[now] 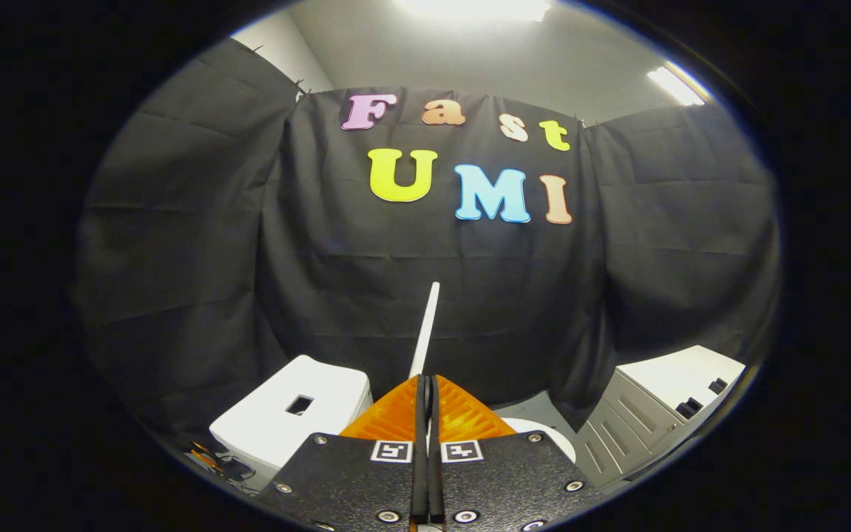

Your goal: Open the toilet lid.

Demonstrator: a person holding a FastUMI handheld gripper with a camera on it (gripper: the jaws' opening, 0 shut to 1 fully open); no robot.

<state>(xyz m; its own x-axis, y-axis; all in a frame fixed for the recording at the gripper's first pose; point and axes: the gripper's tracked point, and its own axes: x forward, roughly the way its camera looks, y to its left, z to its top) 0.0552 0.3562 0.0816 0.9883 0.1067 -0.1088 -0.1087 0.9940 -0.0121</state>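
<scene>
Creased black cloth (196, 244) walls the booth under a pale ceiling with bright strip lights (677, 85). At six o'clock the gripper (425, 391) pinches its ribbed, wedge-shaped fingers (388, 417) on the thin white toilet lid (425, 332), seen edge-on and rising toward twelve o'clock. A smooth, boxy white cistern (285, 421) with a rectangular slot sits at seven o'clock; a panelled grey cabinet (662, 414) stands at four o'clock.

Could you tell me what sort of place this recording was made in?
Probably a mock bathroom in a cloth-walled booth: a white toilet tank stands left of the gripper, whose fingers are shut on the raised toilet lid, seen edge-on, and a white cabinet stands to the right.
</scene>
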